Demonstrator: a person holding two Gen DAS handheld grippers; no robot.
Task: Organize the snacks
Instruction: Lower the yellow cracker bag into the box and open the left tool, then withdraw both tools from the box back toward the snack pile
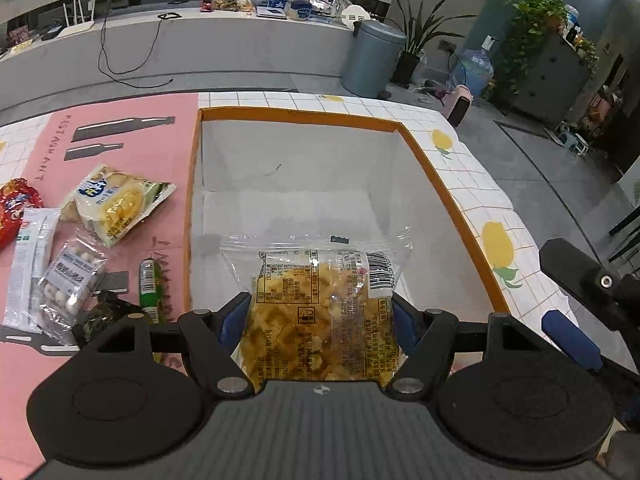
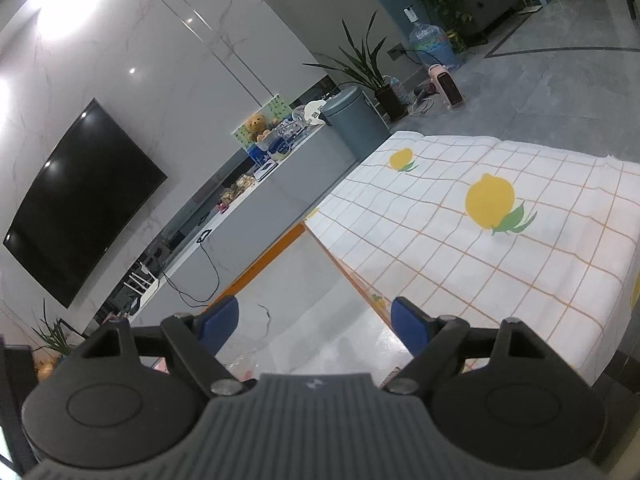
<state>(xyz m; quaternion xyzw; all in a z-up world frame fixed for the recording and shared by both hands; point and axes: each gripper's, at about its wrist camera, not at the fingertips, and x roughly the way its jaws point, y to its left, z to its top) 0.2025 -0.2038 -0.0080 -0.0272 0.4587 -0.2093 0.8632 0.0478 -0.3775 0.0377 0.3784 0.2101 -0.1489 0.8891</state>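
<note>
So the left gripper (image 1: 320,312) is clamped on a clear snack bag (image 1: 320,304) full of yellow crackers, both blue pads pressed into its sides. The bag hangs over the near end of the orange-rimmed box (image 1: 424,160), its sealed top edge pointing into the white inside of the box. Nothing else shows in there.

Left of the box, on the pink mat (image 1: 160,128), the rest of the snacks sit in a loose cluster: a yellow-and-white pouch (image 1: 116,204), a red packet (image 1: 14,208) further out, a white sachet (image 1: 30,256), a clear pack of little white balls (image 1: 72,276), and a green tube (image 1: 149,284) nearest the box wall.

The right gripper (image 2: 316,326) is spread apart and holding nothing, hovering at the box's right edge, with the lemon-print tablecloth (image 2: 500,240) covering the surface beyond.
</note>
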